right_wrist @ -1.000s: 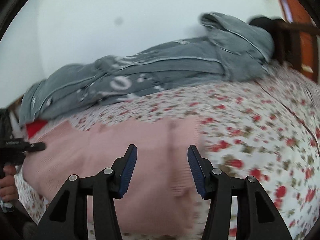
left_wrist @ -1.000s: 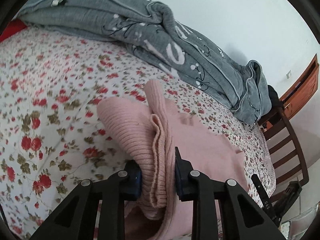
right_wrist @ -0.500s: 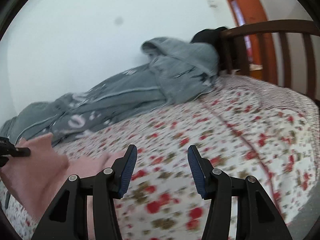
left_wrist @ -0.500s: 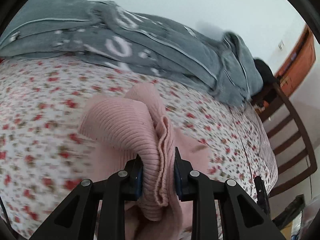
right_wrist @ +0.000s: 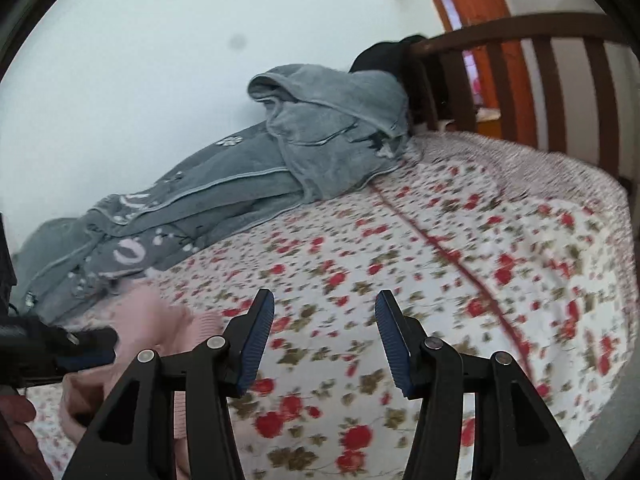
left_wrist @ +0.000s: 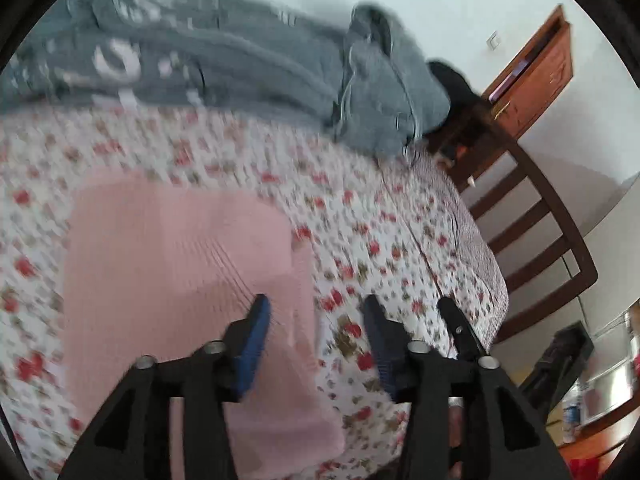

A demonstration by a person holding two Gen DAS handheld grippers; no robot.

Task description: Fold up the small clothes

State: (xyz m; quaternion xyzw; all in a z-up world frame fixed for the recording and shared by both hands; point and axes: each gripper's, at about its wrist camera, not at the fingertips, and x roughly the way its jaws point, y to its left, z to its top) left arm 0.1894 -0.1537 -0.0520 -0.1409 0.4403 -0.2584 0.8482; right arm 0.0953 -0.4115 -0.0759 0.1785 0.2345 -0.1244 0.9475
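A pink ribbed knit garment [left_wrist: 172,264] lies folded flat on the floral bedsheet [left_wrist: 380,232]. My left gripper [left_wrist: 316,312] hovers over the garment's right edge. Its jaws are opening, and nothing is pinched between the blue pads. In the right wrist view the same pink garment [right_wrist: 160,320] shows at the lower left, with the left gripper [right_wrist: 72,346] over it and a person's hand [right_wrist: 16,416] behind. My right gripper [right_wrist: 324,304] stands open above bare floral sheet [right_wrist: 460,240], to the right of the garment and apart from it.
A rumpled grey blanket [left_wrist: 248,72] [right_wrist: 312,140] runs along the wall at the far side of the bed. A dark wooden slatted frame [left_wrist: 540,240] [right_wrist: 520,80] stands past the bed's end, with a brown door [left_wrist: 536,68] behind. The mattress edge drops off at the right.
My left gripper has let go of the bunched pink garment, which now lies flat on the sheet, and its jaws have widened. My right gripper has swung right, off the garment and over bare sheet.
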